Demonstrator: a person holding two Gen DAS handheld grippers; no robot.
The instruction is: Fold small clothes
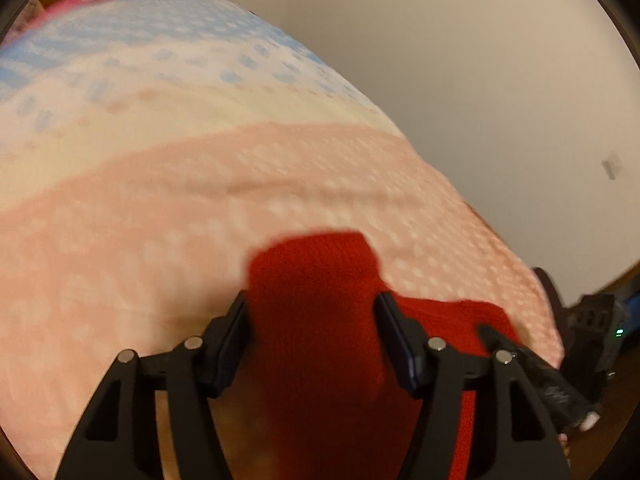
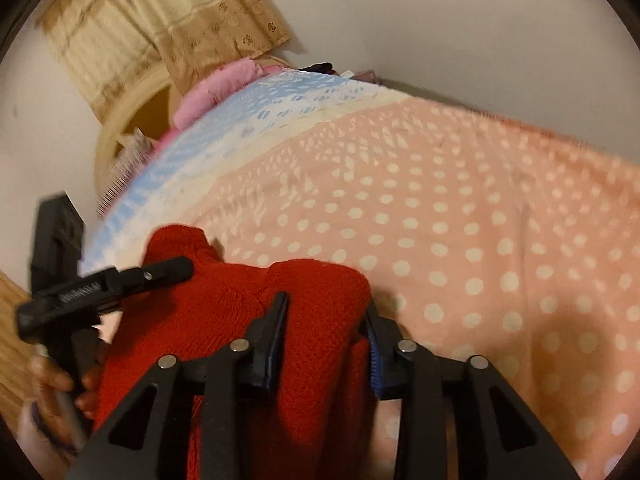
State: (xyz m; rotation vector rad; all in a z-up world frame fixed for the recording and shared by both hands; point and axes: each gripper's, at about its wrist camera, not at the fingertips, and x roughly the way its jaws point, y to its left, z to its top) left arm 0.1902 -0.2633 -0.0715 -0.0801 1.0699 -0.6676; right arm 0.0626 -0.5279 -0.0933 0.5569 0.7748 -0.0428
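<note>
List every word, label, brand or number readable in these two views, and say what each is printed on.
No text can be read in either view.
Pale lettering on the side of the left gripper, seen from the right wrist view: too blurred to read.
Pale marking on the right gripper, seen from the left wrist view: too blurred to read.
Red knit garment, dotted blanket and curtain: no lettering, only patterns.
</note>
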